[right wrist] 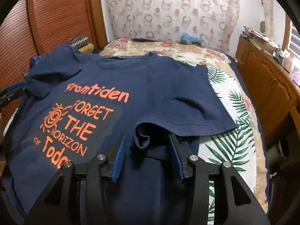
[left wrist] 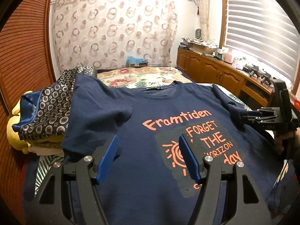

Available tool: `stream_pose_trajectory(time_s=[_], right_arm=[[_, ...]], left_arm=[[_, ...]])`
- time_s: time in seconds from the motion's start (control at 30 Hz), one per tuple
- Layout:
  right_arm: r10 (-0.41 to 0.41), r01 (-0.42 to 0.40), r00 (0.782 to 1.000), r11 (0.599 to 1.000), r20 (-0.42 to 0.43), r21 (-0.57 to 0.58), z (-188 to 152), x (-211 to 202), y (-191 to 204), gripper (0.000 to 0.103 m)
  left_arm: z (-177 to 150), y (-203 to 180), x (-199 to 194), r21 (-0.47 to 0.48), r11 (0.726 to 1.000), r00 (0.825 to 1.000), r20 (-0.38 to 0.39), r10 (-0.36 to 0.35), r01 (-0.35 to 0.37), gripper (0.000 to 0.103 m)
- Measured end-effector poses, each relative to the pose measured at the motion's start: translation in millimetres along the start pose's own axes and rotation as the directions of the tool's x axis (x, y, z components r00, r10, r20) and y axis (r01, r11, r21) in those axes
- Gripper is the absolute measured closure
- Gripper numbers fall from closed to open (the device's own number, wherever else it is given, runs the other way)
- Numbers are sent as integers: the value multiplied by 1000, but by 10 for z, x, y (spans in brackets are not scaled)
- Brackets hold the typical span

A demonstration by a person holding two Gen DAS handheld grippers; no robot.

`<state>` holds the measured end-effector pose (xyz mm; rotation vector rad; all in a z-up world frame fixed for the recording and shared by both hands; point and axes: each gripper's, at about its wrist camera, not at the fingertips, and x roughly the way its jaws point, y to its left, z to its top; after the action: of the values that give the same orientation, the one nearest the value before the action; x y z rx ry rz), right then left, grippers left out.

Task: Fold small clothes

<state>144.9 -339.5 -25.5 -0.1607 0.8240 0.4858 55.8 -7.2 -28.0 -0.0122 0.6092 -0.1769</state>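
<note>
Sleeve [right wrist: 142, 140] (right view only) loose between spread right gripper [right wrist: 148, 150]; left gripper [left wrist: 148, 155] spread, empty.

Patterned curtain [left wrist: 112, 30], wooden cabinets [left wrist: 211, 69], window blinds [left wrist: 258, 30]

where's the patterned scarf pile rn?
Left wrist view, far left: the patterned scarf pile sits on the bed's left edge by the wooden wardrobe, with the navy t-shirt sleeve draped over its right side.

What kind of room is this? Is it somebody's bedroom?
Most likely a bedroom, yes. A navy T-shirt is spread out on a bed with a flowery, leafy cover, a wooden cabinet runs under a window with blinds, and a patterned curtain hangs behind.
</note>
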Motion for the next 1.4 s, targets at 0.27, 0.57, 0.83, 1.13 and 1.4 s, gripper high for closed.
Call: stream_pose_trajectory(time_s=[0.27,0.57,0.83,1.13,1.4], right_arm=[[-49,46,995,999,92,29,125,-329,-182,42],[-160,158,987,985,24,70,178,-71,-690,42],[-168,175,984,975,-58,140,160,258,-994,42],[-147,156,986,981,-78,116,173,377,-997,47],[-110,117,991,989,-81,91,254,370,-904,98]], left_arm=[[21,-113,-112,27,1000,1000,24,-10,9,36],[3,-147,-95,24,1000,1000,13,-14,13,36],[-45,-136,-61,19,1000,1000,-2,-14,14,36],[-45,-126,-53,16,1000,1000,-2,-15,15,36],[-67,-100,-60,9,1000,1000,-2,-14,15,36]])
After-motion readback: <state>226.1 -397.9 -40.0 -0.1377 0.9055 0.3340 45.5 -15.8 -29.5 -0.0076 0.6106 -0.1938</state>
